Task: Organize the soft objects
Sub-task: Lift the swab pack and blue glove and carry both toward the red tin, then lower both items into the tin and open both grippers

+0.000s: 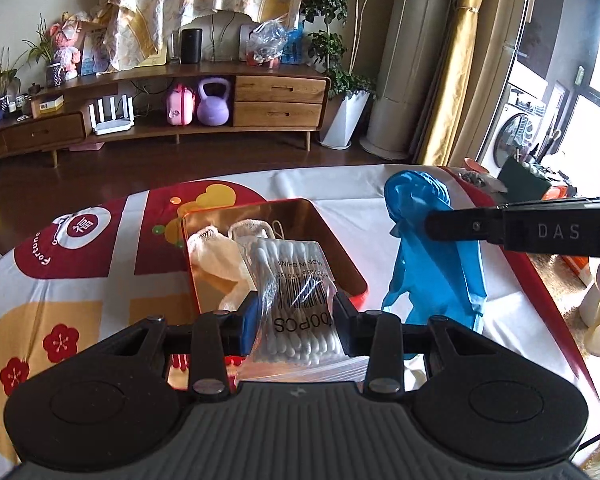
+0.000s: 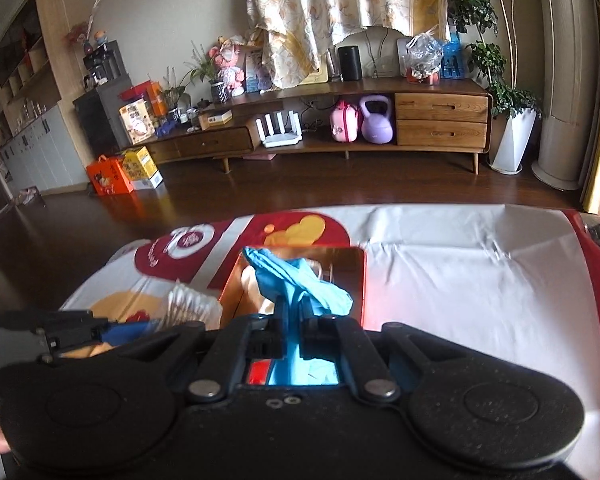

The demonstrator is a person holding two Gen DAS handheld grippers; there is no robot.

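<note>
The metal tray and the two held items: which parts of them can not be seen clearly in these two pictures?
- Tray: in the left wrist view its near edge is hidden by the cotton swab bag and the left gripper.
- Blue glove: in the right wrist view its lower part is hidden behind the right gripper.
- Cream cloth: in the right wrist view, mostly covered by the glove.
- Bag label: partly cut off.

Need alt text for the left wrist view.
The left tool grips a clear plastic bag of white cotton swabs over a shiny gold-lined tin tray holding cream cloth; the right tool dangles a blue rubber glove beside it.
</note>
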